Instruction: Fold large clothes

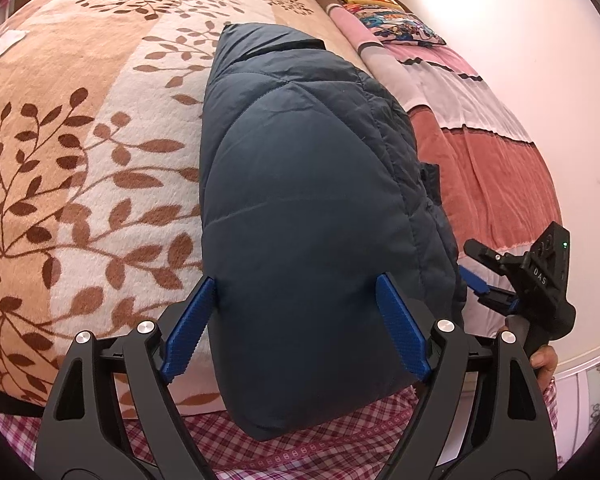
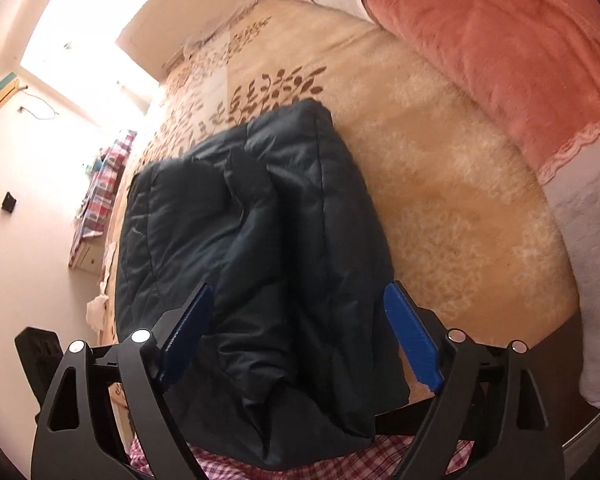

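Jacket [image 1: 300, 200] folded on blanket [image 1: 100, 160], near edge overhanging the bed. Left gripper [image 1: 296, 320] wide, straddling that end, gripping nothing. Right gripper [image 2: 300, 332] wide too, over the jacket's rumpled edge. Bare blanket both sides; quilt [image 2: 500, 60] along far right.

A dark navy quilted puffer jacket [image 1: 300, 184] of smooth, faintly sheened cloth is seen on a fleecy beige leaf-patterned blanket [image 1: 100, 152]; rough-textured blue plastic fingers [image 1: 190, 324] are mounted on matt black frames.
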A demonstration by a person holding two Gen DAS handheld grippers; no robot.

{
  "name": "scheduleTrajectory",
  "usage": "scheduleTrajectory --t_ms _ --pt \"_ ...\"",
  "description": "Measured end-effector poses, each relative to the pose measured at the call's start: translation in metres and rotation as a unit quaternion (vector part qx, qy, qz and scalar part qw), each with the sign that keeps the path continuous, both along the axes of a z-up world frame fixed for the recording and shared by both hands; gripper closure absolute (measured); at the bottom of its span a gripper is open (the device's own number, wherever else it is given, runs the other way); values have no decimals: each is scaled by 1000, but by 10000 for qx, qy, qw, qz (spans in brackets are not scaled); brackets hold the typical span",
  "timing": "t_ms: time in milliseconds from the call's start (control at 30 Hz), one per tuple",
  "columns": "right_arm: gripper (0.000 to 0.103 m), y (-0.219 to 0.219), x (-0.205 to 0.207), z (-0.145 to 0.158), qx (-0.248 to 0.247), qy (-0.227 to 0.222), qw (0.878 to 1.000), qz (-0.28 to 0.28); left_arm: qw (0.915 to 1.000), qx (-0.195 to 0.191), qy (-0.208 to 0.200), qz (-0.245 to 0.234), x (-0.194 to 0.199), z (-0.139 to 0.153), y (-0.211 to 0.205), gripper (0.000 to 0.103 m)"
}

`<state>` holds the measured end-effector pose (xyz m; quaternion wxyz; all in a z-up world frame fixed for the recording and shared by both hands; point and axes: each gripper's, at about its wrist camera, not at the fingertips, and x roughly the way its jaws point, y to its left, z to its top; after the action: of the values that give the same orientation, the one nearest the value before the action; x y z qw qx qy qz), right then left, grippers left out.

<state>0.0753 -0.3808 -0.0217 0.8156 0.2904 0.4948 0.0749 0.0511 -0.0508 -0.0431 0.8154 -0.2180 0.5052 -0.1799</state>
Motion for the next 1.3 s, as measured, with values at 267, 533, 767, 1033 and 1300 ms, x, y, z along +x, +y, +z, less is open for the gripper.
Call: scheduleTrajectory --t_ms 267,533,767,1033,1300 --pt "16 7 12 -30 92 519 9985 175 10000 61 -37 -20 2 0 -2 21" --pt "15 5 20 -71 807 777 9935 195 9999 52 -6 -142 9 -11 -6 11" --pt "35 3 19 -89 1519 664 9858 269 9993 -174 114 -295 19 -20 -9 9" --pt "58 13 17 -80 1511 182 9872 468 9933 677 -750 -566 9 0 -21 38" --pt "59 52 48 -69 1174 -146 9904 710 9912 853 -983 -241 42 13 22 41"
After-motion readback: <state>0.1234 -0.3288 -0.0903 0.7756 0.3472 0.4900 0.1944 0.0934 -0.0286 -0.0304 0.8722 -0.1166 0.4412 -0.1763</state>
